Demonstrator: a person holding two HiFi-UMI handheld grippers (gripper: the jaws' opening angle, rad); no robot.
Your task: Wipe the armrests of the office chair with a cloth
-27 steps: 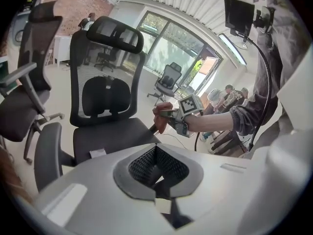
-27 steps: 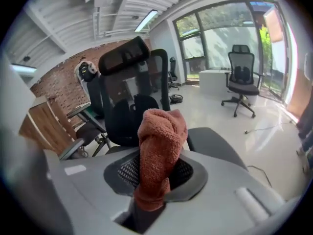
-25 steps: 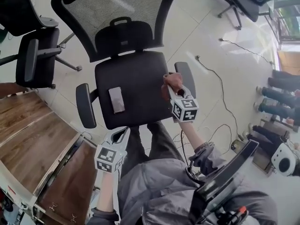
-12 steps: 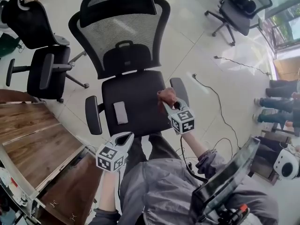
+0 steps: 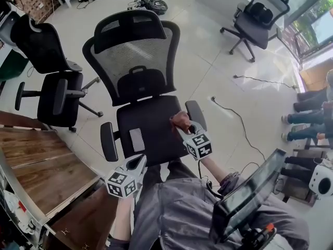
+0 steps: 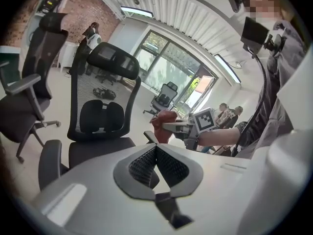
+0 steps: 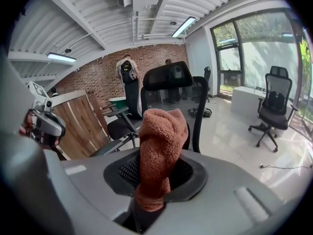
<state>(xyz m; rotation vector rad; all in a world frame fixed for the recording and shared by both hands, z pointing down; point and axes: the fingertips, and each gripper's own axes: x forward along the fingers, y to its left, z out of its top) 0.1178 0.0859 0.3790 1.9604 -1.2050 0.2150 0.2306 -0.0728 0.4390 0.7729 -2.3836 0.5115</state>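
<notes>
An open-plan office with an industrial look. A mesh-backed office chair on castors stands on a pale tiled floor, with a second black swivel chair to the left and a third far off by the glazing. Wooden desks line the left side. A loose cable trails over the tiles, and seated people show at the right edge. The right gripper view shows a brick wall, tall windows, and a ribbed metal ceiling hung with strip lights.
</notes>
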